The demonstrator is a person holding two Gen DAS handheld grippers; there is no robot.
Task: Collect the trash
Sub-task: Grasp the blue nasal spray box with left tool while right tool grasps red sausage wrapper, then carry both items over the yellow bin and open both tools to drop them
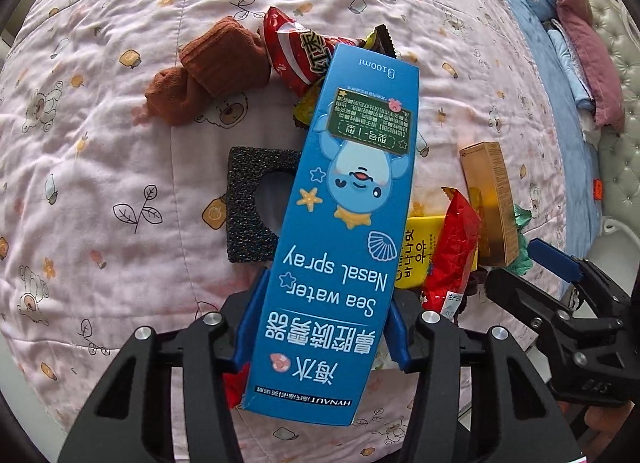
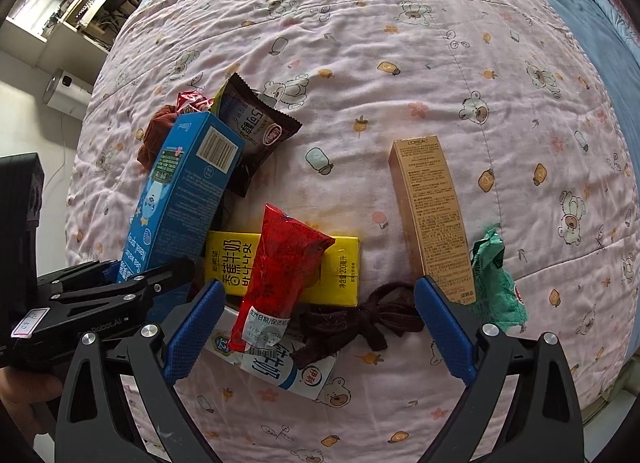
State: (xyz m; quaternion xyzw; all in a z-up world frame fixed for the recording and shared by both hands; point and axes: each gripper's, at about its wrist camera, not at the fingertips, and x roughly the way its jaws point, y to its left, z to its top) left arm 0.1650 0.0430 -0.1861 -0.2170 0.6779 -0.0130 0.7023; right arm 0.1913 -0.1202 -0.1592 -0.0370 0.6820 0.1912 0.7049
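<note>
My left gripper [image 1: 322, 319] is shut on a blue nasal spray box [image 1: 348, 199] and holds it above the pink quilt; the box also shows in the right wrist view [image 2: 180, 191]. My right gripper [image 2: 316, 319] is open and empty, low over a trash pile: a red wrapper [image 2: 280, 271] on a yellow milk carton [image 2: 336, 267], a dark brown hair tie [image 2: 356, 319] and a white and blue carton [image 2: 288, 371]. A gold box [image 2: 434, 219] and a green wrapper [image 2: 494, 283] lie by its right finger.
A brown sock [image 1: 208, 67], a red snack bag [image 1: 296, 51] and a black foam square [image 1: 256, 199] lie on the quilt [image 1: 100, 183]. A dark wrapper [image 2: 252, 131] lies behind the blue box. Folded bedding [image 1: 560, 23] and a headboard are at the right.
</note>
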